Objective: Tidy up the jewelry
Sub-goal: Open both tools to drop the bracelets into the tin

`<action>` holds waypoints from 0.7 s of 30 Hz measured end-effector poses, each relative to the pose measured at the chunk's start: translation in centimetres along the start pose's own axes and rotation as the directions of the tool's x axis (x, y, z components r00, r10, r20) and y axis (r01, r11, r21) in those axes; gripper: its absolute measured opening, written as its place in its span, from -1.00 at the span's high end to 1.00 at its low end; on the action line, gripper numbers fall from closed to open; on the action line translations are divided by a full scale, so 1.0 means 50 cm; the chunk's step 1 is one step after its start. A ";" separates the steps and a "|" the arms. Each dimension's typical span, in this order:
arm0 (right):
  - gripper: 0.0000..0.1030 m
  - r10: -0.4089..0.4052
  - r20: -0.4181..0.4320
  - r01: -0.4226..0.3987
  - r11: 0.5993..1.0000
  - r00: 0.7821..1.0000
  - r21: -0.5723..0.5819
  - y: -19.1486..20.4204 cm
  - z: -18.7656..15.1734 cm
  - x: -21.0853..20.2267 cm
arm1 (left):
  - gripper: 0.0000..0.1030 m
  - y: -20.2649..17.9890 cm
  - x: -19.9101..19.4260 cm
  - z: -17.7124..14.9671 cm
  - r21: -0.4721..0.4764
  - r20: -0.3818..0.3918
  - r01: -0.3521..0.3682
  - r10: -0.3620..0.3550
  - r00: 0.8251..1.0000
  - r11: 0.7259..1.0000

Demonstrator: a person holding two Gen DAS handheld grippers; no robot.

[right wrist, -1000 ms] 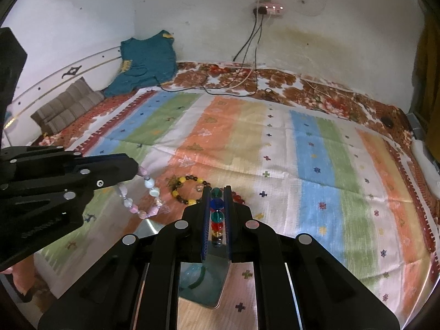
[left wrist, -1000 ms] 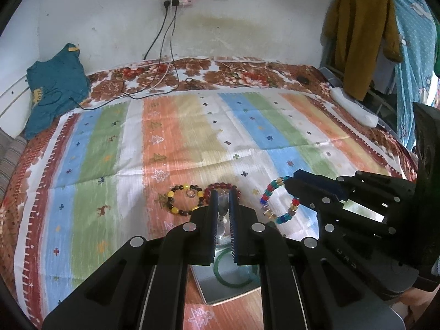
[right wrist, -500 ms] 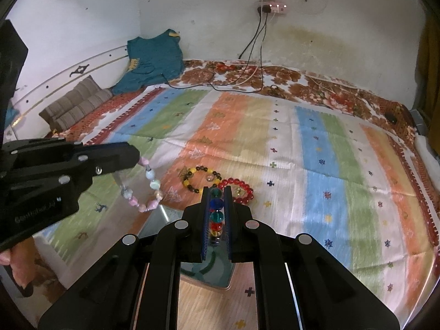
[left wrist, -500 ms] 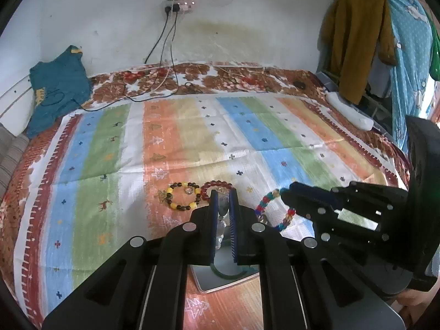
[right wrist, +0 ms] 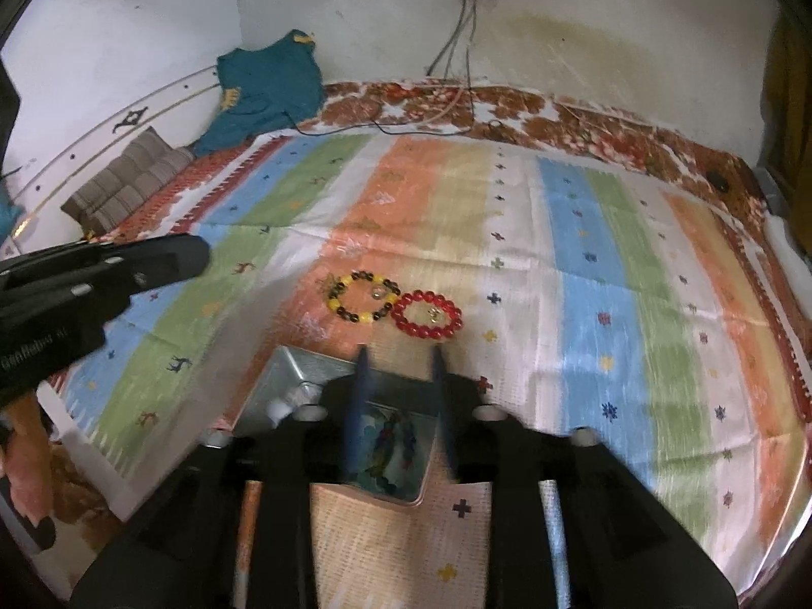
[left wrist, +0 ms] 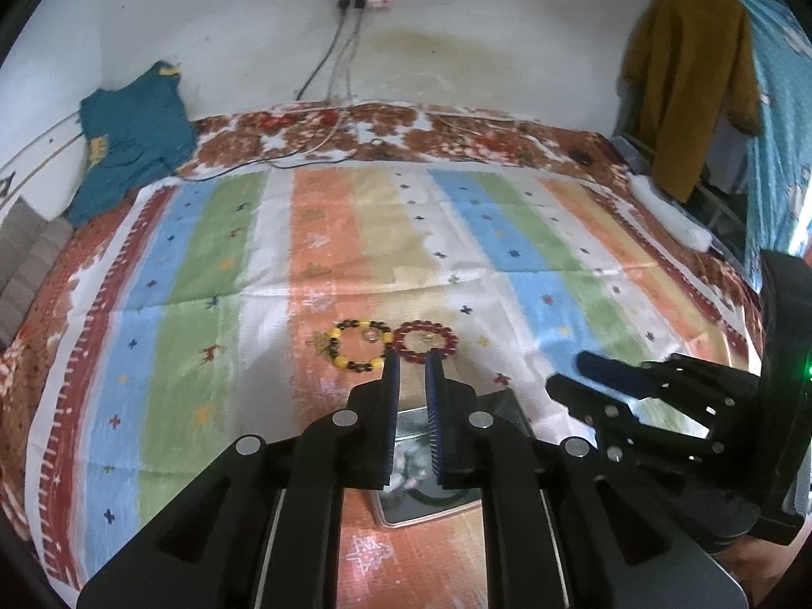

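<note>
A metal tray (right wrist: 284, 370) sits on the striped cloth just under both grippers. My left gripper (left wrist: 412, 360) hovers over it, its jaws opening with nothing between them. A pale bead bracelet (left wrist: 406, 459) lies in the tray below, beside a green bangle (left wrist: 439, 497). My right gripper (right wrist: 400, 355) is also above the tray, jaws opening and empty. The multicolour bead bracelet (right wrist: 391, 444) lies in the tray beneath it. Beyond the tray, a yellow-and-black bracelet (left wrist: 341, 361) (right wrist: 332, 299) and a red bead bracelet (left wrist: 406, 352) (right wrist: 421, 330) rest side by side on the cloth.
The striped cloth (left wrist: 203, 304) covers a bed against a white wall. A teal garment (left wrist: 132, 142) lies at the far left, and cables (left wrist: 304, 152) trail from a wall socket. Clothes (left wrist: 685, 76) hang at the right. A person's hand (right wrist: 25, 462) holds the left gripper.
Both grippers were shut on bracelets, the left on the pale one and the right on the multicolour one. Their jaws have parted and both bracelets now lie in the tray.
</note>
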State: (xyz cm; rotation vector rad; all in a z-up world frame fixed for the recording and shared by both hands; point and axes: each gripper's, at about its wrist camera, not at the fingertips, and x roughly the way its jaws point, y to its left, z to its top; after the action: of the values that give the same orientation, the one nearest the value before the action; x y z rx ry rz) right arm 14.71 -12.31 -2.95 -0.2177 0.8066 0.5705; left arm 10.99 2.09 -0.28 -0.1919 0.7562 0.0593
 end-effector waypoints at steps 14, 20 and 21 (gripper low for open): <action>0.15 -0.033 -0.058 0.036 0.998 0.998 0.057 -0.033 0.003 0.031 | 0.37 0.023 0.019 0.001 -0.028 -0.028 -0.044 0.044 0.999 0.999; 0.00 -0.036 -0.075 0.040 0.998 0.997 0.051 -0.031 0.009 0.044 | 0.16 0.033 0.036 0.003 -0.035 -0.048 -0.070 0.068 0.996 0.997; -0.02 -0.035 -0.078 0.040 0.998 0.996 0.053 -0.032 0.010 0.045 | 0.12 0.034 0.038 0.002 -0.037 -0.051 -0.074 0.072 0.996 0.997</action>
State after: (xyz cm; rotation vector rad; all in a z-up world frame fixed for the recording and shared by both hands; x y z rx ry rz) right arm 17.15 -12.55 -4.32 -0.2053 0.8896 0.5066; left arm 12.26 3.75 -1.78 -0.2033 0.8119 0.1389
